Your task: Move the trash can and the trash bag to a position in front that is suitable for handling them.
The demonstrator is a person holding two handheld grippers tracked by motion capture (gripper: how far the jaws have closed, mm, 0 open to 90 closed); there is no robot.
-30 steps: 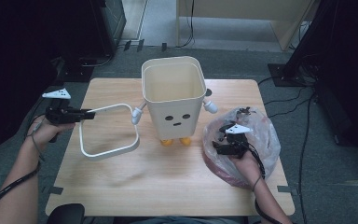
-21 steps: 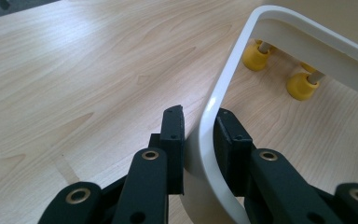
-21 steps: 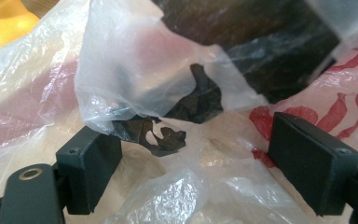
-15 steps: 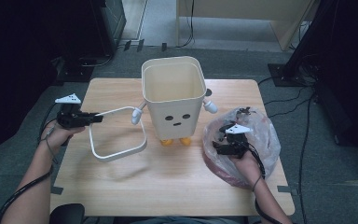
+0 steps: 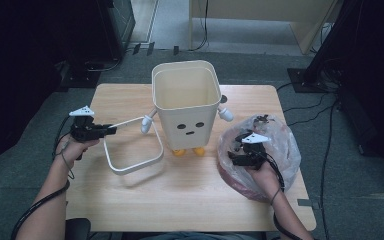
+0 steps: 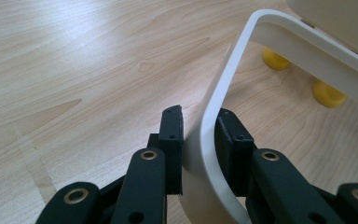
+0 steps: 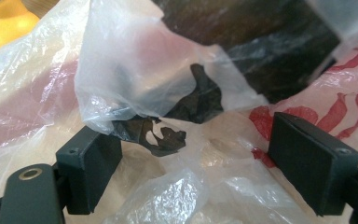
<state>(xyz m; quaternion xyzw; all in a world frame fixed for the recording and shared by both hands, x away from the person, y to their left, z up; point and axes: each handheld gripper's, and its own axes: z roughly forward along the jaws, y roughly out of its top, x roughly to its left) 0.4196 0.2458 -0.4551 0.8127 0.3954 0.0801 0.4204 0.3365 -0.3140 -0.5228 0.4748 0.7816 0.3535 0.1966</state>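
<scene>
Lab or recording studio rather than a home. Small light-wood bench set alone on grey carpet, ringed by dark equipment stands and black curtained surrounds. Loose black cables trailing over the floor, taped marks at the bench corners. Pale wooden furniture at the rear. Staged props on the bench: a cream face-printed bin and a filled plastic bag.

Cream bin with black dot face and yellow feet — clear bag, red-printed — pale wood table.
</scene>
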